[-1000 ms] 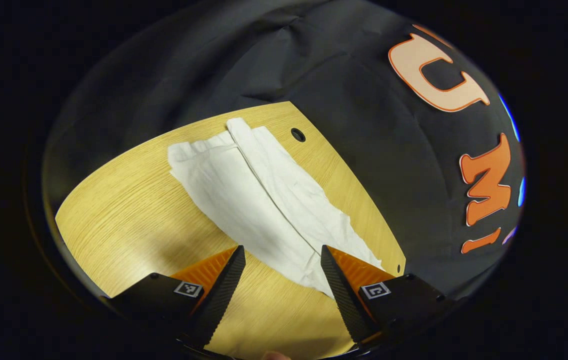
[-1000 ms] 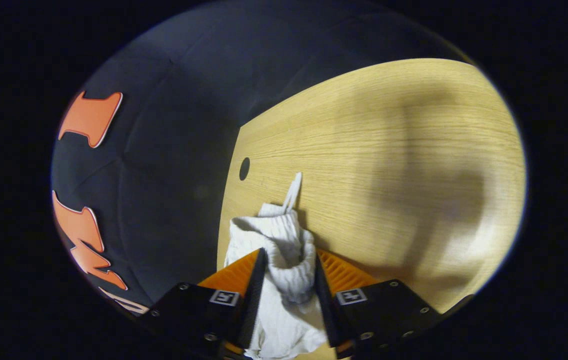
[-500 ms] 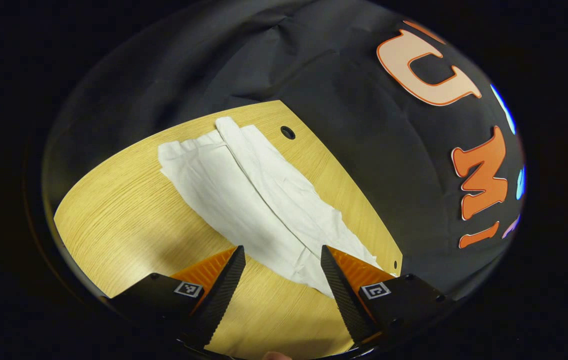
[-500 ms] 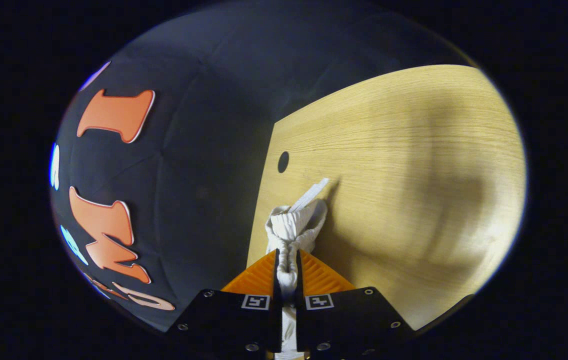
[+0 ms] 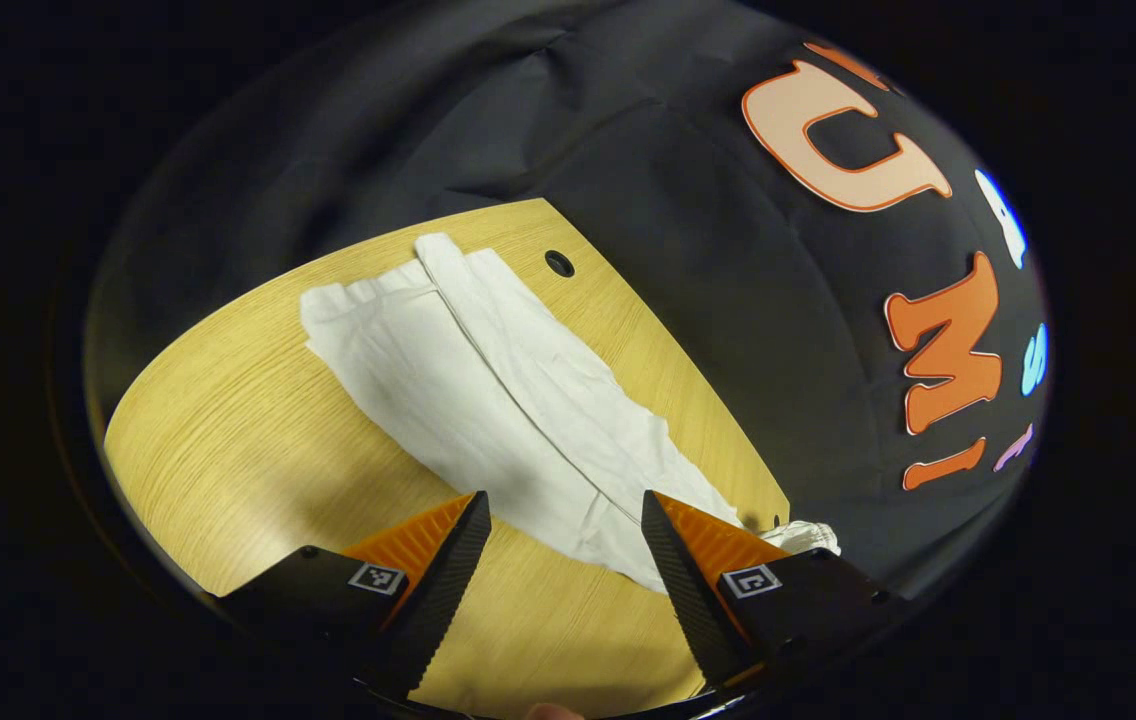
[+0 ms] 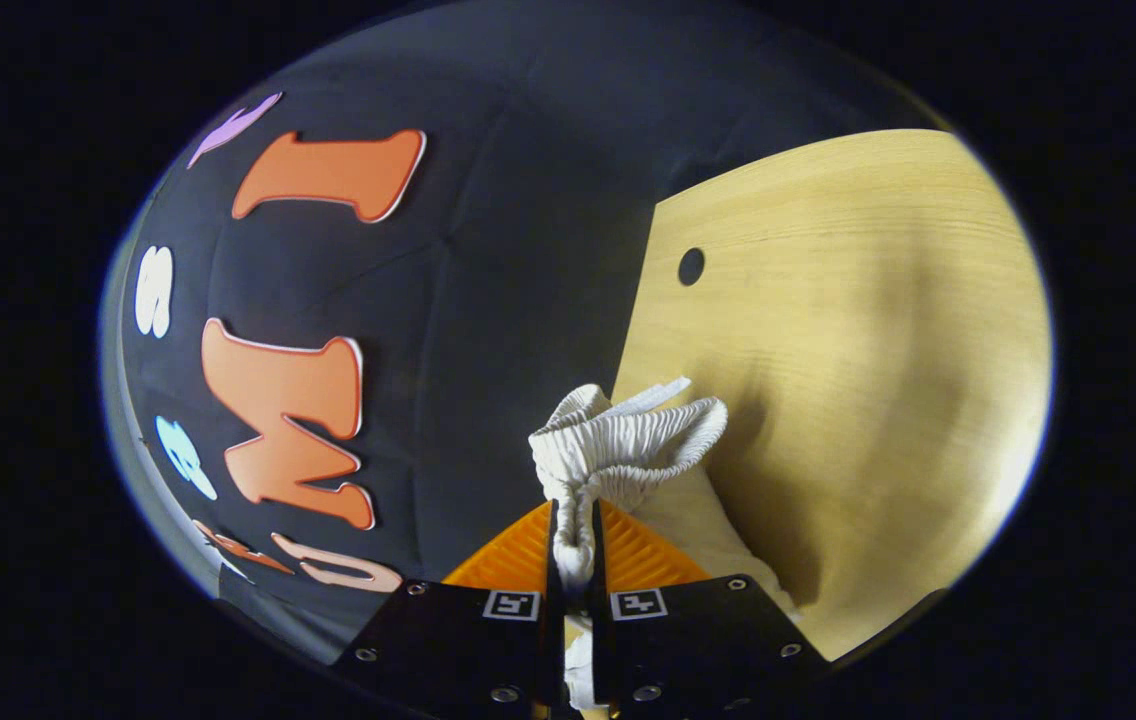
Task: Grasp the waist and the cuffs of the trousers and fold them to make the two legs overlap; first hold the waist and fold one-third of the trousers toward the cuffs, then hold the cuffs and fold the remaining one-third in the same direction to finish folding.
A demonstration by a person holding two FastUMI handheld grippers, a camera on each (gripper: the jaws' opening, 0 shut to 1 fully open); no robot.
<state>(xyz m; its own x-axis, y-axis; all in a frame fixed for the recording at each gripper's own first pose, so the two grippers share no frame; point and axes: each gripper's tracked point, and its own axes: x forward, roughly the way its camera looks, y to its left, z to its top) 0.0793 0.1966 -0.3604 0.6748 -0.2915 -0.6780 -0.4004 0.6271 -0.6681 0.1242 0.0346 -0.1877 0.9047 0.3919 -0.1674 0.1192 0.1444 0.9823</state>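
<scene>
White trousers [image 5: 488, 390] lie flat and lengthwise on the wooden table [image 5: 228, 430], running from the far end down to the near right corner. My left gripper [image 5: 562, 500] hovers open just above their near part, one finger on each side of the cloth. The ribbed elastic waistband [image 6: 628, 440] is bunched up and lifted off the table, with a flat drawstring [image 6: 658, 390] sticking out. My right gripper [image 6: 573, 510] is shut on that waistband. In the left gripper view the raised waist bunch [image 5: 808, 535] peeks out past the right finger at the table's edge.
The table [image 6: 878, 300] has a round hole [image 6: 691, 266] near its corner; another hole [image 5: 559, 264] sits by the trousers' far end. Black cloth wall surrounds the table edges. Bare wood lies left of the trousers.
My right gripper went from open around the waistband to shut on it, then lifted and swung it toward the table edge. The left gripper stayed open and drifted slightly.
</scene>
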